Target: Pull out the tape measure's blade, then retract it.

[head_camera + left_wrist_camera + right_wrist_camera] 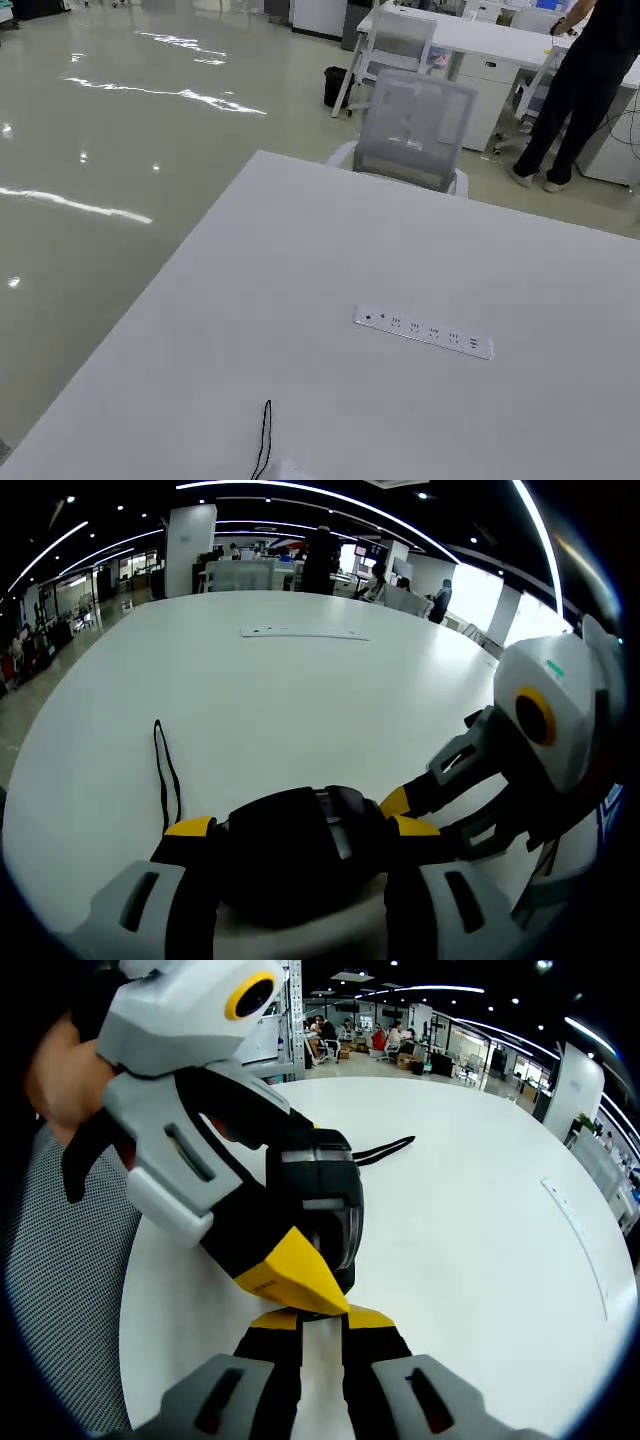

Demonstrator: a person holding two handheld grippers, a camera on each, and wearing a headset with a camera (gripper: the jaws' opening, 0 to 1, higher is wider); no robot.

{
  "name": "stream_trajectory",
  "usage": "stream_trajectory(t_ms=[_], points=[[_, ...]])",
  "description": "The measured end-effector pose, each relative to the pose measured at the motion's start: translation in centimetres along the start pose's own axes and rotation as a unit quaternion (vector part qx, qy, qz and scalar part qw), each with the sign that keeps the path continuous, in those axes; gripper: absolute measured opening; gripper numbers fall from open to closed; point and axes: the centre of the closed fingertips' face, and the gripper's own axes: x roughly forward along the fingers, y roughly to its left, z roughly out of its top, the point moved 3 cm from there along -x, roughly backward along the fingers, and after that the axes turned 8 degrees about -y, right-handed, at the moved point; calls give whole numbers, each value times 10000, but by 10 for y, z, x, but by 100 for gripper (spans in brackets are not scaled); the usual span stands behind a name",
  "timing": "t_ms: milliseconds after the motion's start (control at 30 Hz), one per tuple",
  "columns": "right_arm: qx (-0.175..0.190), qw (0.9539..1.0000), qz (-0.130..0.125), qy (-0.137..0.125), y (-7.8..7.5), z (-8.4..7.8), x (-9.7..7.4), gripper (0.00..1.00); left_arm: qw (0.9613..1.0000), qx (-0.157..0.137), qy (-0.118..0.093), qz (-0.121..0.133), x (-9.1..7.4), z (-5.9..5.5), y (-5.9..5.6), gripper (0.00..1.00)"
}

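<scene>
In the left gripper view my left gripper [300, 832] is shut on the black tape measure [300, 865], its yellow-tipped jaws clamping the case from both sides. The case's black wrist strap [165, 770] trails over the white table [250, 680]. My right gripper [405, 813] comes in from the right, its yellow tips at the case's edge. In the right gripper view my right gripper [310, 1320] has its jaws pressed together right below the tape measure [325, 1185], at its mouth. The blade's end is hidden between them. The strap [264, 440] shows at the head view's bottom edge.
A white power strip [424, 332] lies flat mid-table. A grey mesh chair [415, 130] stands at the table's far edge. A person in dark clothes [580, 90] stands by other desks at the back right. Glossy floor lies to the left of the table.
</scene>
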Motion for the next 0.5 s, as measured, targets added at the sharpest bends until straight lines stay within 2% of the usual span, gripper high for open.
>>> stream_trajectory(t_ms=[500], points=[[39, 10000, -50, 42, 1, -1, 0, 14, 10000, 22, -28, -8, -1, -1, 0, 65]])
